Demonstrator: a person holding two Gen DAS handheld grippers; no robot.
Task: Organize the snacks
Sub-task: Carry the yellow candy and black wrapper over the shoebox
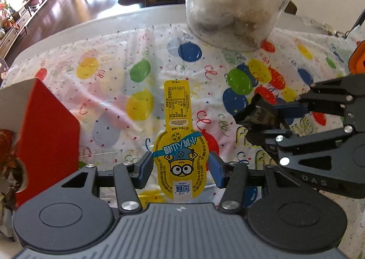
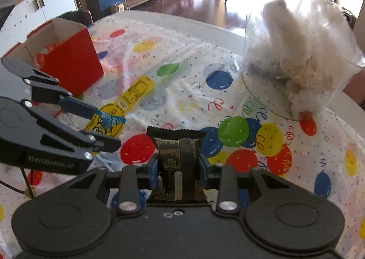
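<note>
My left gripper (image 1: pixel 180 168) is shut on a yellow Minions snack pack (image 1: pixel 179 135), holding it by its round end above the table; its long tab points away from me. It also shows in the right wrist view (image 2: pixel 124 103). My right gripper (image 2: pixel 178 165) is shut on a black snack packet (image 2: pixel 176 145), seen from the side in the left wrist view (image 1: pixel 257 113). A red cardboard box (image 2: pixel 73 62) stands open at the left, with an orange snack bag (image 2: pixel 46 51) inside.
A clear plastic jar (image 2: pixel 296 58) with white and beige contents stands at the far side of the table. The balloon-print tablecloth (image 1: pixel 114 71) covers the table. Beyond the table edge lie wooden floor and furniture.
</note>
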